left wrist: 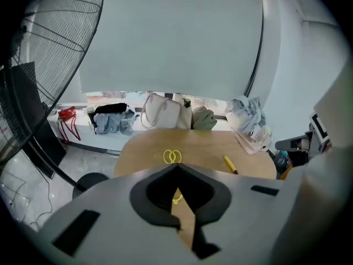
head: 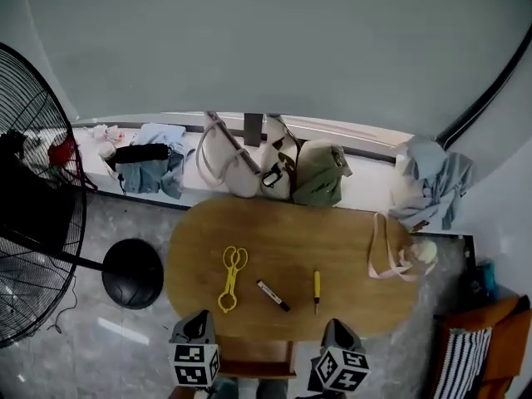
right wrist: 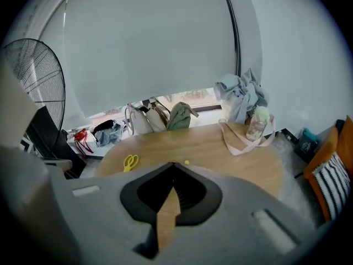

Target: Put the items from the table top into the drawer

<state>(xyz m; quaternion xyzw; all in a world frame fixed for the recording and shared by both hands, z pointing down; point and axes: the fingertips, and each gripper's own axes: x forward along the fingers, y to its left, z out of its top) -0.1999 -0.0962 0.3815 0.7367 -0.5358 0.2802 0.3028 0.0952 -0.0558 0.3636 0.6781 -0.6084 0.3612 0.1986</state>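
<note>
A standing fan [head: 29,198] fills the far left, its round base [head: 133,273] on the floor just left of the table. An oval wooden table [head: 291,223] sits in the middle, seen from above.

The left gripper [head: 199,317] hangs over the table's near edge, left of centre. Its jaws are pressed together with nothing between them, the tips meeting in its own view [left wrist: 177,169].

Three items lie in a row on the near half of the table, each apart from the others:
- the yellow scissors [head: 232,277] on the left, just beyond the left gripper
- a black marker [head: 273,295] in the middle, lying at a slant
- a yellow screwdriver [head: 317,288] to its right, pointing near to far

The right gripper [head: 337,325] hangs over the near edge, just right of the screwdriver. Its jaws are also pressed together and empty [right wrist: 173,165].

A pink bag [head: 391,256] lies on the table's right end. Beyond the table's far edge, a ledge holds clothes [head: 154,169] at the left and bags [head: 266,169] in the centre. Whether the drawer is in view I cannot tell.
</note>
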